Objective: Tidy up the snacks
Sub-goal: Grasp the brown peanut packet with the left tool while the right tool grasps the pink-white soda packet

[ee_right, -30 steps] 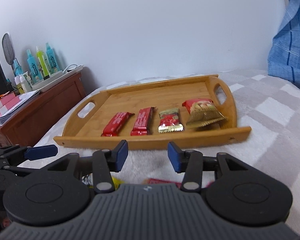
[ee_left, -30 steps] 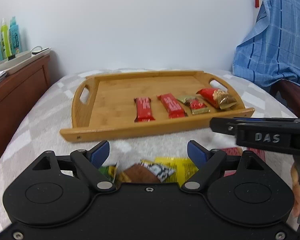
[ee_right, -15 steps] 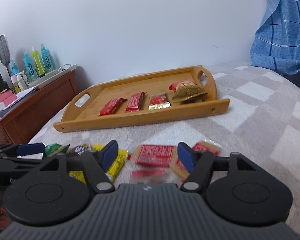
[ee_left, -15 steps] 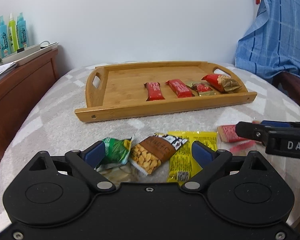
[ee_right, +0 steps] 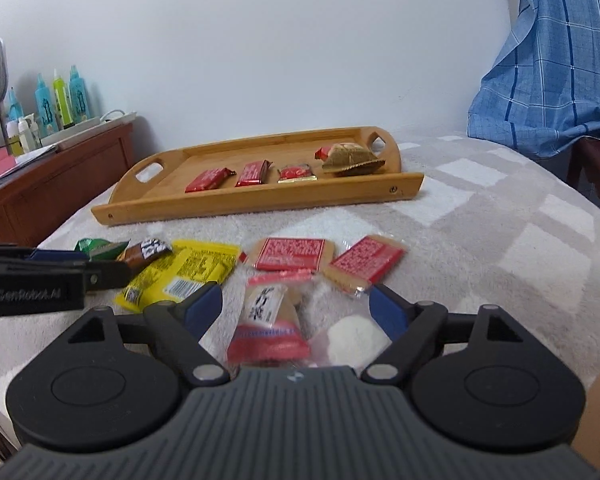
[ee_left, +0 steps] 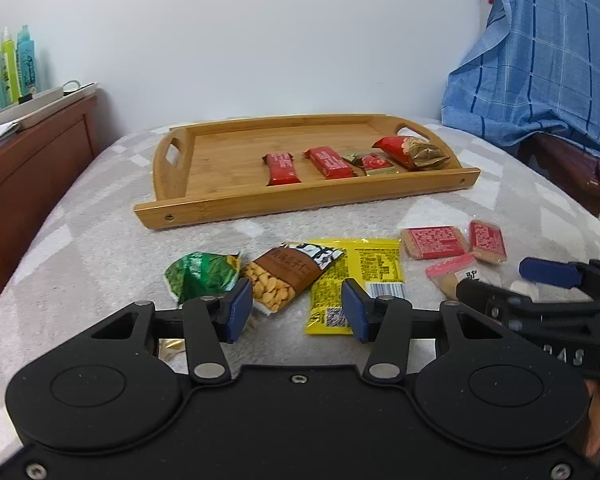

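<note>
We see a honey-brown bamboo tray [ee_left: 172, 212] holding red wrappers, one tipped in gold [ee_left: 426, 155]. On the grey-and-white checked blanket [ee_left: 100, 248] lie a green packet [ee_left: 198, 276], a brown peanut packet [ee_left: 288, 276], a yellow sachet [ee_left: 364, 268] and red-labelled biscuits [ee_left: 434, 240]. Blue plaid cloth [ee_left: 540, 60] hangs behind.

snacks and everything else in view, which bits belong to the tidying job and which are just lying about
Part of the job:
- wooden tray, four red snacks already in it
- green packet
- peanut packet
- yellow packet
- two red biscuit packs
- pink-wrapped sweet
- white sweet

Just lying about:
- spray bottles
- blue checked cloth
- wooden cabinet
</note>
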Demonstrator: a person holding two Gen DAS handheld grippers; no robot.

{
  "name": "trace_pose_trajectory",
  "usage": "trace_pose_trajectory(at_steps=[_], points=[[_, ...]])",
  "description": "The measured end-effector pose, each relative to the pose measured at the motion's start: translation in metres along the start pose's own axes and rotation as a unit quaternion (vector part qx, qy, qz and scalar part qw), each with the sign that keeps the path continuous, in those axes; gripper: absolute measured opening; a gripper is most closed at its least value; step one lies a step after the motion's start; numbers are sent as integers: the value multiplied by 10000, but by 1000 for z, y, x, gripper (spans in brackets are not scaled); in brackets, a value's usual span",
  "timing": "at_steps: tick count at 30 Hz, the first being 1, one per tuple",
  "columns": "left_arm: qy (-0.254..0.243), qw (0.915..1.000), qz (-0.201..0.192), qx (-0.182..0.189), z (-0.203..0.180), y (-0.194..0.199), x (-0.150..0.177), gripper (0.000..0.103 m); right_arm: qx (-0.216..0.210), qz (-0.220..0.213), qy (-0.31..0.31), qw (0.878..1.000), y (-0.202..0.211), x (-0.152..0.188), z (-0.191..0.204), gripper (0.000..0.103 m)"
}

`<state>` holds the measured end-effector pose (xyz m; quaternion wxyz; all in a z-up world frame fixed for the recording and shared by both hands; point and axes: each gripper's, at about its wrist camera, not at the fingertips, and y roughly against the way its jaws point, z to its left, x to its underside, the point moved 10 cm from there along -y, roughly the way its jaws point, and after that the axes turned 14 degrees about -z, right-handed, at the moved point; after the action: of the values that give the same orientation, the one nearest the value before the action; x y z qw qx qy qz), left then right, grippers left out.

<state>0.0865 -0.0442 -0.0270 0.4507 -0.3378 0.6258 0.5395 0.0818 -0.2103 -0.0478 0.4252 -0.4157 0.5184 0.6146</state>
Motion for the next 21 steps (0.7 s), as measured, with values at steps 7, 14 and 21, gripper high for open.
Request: trace_pose_trajectory(at_steps=[7, 14, 21], points=[[173, 9997, 2, -155, 6, -22, -6, 47, -114, -271, 287, 9992, 8, -2, 12, 68], [115, 9996, 98, -259, 7, -42, -3, 62, -231, -46, 653, 9976, 3, 8, 26, 49], [-36, 9998, 99, -184, -2, -50, 0, 77, -75, 133, 418, 9990, -6, 13, 19, 61]])
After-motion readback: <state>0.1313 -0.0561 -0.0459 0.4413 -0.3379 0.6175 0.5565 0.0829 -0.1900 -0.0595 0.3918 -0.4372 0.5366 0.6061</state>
